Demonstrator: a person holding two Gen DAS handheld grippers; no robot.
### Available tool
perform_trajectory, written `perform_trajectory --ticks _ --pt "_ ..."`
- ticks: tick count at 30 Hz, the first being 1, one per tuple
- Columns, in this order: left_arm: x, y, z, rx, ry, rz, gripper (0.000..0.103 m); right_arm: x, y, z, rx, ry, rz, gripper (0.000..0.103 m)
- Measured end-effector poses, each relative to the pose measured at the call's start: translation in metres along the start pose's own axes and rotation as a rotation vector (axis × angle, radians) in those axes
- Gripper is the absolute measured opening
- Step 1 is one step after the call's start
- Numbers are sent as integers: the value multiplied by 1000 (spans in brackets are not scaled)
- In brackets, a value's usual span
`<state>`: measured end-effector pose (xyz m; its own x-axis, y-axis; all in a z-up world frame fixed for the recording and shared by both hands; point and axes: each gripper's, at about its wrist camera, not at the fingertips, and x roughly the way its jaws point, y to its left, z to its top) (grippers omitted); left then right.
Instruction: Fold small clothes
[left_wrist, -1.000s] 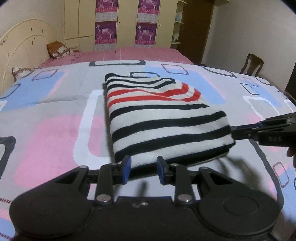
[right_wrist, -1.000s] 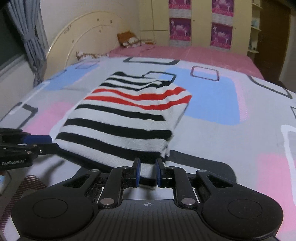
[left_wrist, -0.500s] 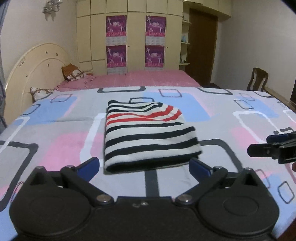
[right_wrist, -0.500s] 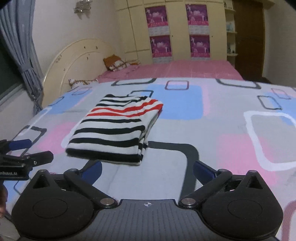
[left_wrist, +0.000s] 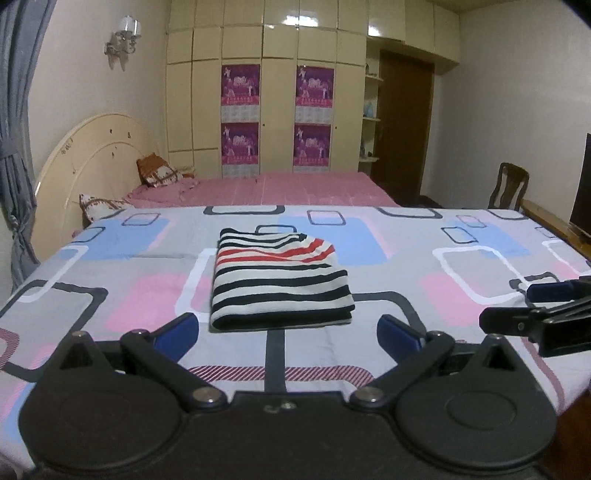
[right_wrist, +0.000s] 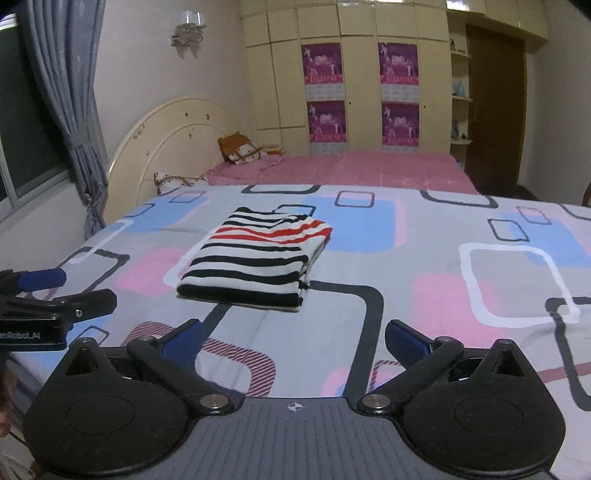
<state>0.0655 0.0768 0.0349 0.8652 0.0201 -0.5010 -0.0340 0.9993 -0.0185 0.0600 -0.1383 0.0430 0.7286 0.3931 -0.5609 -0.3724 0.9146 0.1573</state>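
A folded striped garment (left_wrist: 277, 280), white with black and red stripes, lies flat on the patterned bedsheet (left_wrist: 461, 266). It also shows in the right wrist view (right_wrist: 255, 258). My left gripper (left_wrist: 288, 338) is open and empty, drawn back from the garment's near edge. My right gripper (right_wrist: 293, 341) is open and empty, also well back from the garment. The right gripper shows at the right edge of the left wrist view (left_wrist: 543, 314). The left gripper shows at the left edge of the right wrist view (right_wrist: 48, 299).
A second bed with a pink sheet (left_wrist: 277, 188) and pillows (left_wrist: 157, 173) stands behind. A cream headboard (left_wrist: 88, 166), a wardrobe (left_wrist: 277, 103), a curtain (right_wrist: 62, 110), a wooden chair (left_wrist: 508, 188) and a dark screen (left_wrist: 581, 188) surround the bed.
Both grippers opened, let go of the folded garment's near edge and pulled back and up. The garment stays folded on the sheet.
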Motion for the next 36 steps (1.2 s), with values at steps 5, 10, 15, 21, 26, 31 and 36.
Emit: perform_trajectory --ticks 5,10,15,21,26,31,36 --pt "-26 -2 -7 -10 -26 -3 103 -28 6 -9 6 -20 -19 103" --pt "-40 -1 -14 -12 -36 -13 103 -44 13 -18 0 -26 -35 103" --pt "-44 2 -18 -14 -35 -15 103 -49 17 -20 -2 -34 -38 103" --pt "-46 3 -16 -3 -50 -21 103 -52 19 -18 2 -48 -50 103" --pt "-45 5 -16 0 -54 -31 103 -52 18 -17 1 -49 -52 103" --pt "-47 6 -16 0 -59 -35 103 -51 20 -17 -6 -44 -55 103" --pt "-48 8 -17 -3 -61 -34 103 -51 21 -15 -12 -44 -52 103"
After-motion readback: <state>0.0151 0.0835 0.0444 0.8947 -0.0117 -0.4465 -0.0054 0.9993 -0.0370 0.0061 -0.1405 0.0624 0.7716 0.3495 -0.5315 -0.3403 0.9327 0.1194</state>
